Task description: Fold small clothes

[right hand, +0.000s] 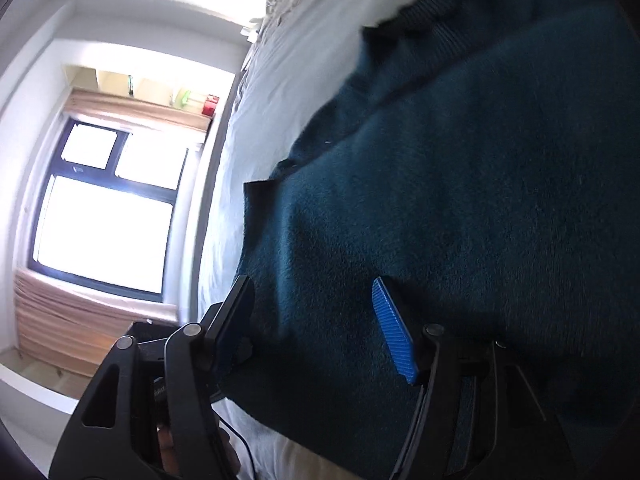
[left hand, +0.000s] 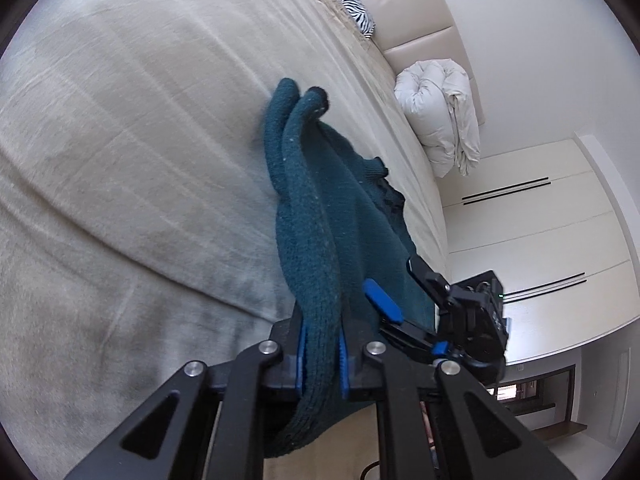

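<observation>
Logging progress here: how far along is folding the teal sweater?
Early stage. The left claw is shut on a bunched fold of the teal sweater, lifted off the bed. The right claw is open against the cloth. No neat fold shows; flattening and folding remain.

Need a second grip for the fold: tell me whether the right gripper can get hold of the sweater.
Probably yes. The right gripper is open with the sweater lying between its fingers, nothing blocking; the left gripper already pinches it.

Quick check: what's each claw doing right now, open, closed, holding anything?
Left claw: closed on the teal sweater.
Right claw: open, fingers either side of the sweater's edge, not clamped.
</observation>
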Available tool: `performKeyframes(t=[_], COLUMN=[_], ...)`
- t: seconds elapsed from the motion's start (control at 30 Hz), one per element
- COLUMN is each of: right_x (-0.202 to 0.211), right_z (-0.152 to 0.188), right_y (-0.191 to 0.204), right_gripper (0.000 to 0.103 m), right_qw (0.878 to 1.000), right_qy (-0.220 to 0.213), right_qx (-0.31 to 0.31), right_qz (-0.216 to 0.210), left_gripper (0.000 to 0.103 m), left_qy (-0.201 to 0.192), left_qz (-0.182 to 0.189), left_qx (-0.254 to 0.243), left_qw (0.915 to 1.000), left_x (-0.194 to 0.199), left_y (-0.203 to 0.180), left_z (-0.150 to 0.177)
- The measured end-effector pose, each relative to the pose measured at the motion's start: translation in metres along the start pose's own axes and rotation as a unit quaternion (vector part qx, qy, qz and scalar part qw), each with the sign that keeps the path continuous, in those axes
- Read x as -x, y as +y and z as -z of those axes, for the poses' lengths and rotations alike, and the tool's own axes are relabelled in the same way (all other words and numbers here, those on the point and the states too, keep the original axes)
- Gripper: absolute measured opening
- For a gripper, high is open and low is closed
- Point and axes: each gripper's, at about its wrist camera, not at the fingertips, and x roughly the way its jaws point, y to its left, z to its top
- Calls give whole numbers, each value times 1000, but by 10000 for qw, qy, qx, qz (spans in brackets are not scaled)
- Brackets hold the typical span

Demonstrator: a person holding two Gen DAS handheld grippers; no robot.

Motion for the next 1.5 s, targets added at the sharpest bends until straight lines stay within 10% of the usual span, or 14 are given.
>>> performKeyframes(t=[0.4, 0.83, 1.07, 1.5], right_x=[76, 148, 147, 134], right_z=[-21, -49, -52, -49], right_y=[-15, -82, -80, -70], right_gripper=[74, 79, 78, 24], right_qw=[9968, 9898, 9957, 9947], right_qy=[-370, -744, -711, -378], right_qx=[-277, -748, -425, 321], right_qz=[-651, -955, -413, 906], left_gripper=[12, 15, 57, 60], left_qy=[133, 1200, 1186, 1064], left_qz=[-177, -573, -342, -217], left_qx=[-1399, -2196, -2419, -2271], left_qw=[9899, 9665, 9624, 9678], left_x=[-36, -181, -181, -151], left_y=[-116, -173, -183, -165], left_z=[16, 79, 87, 88])
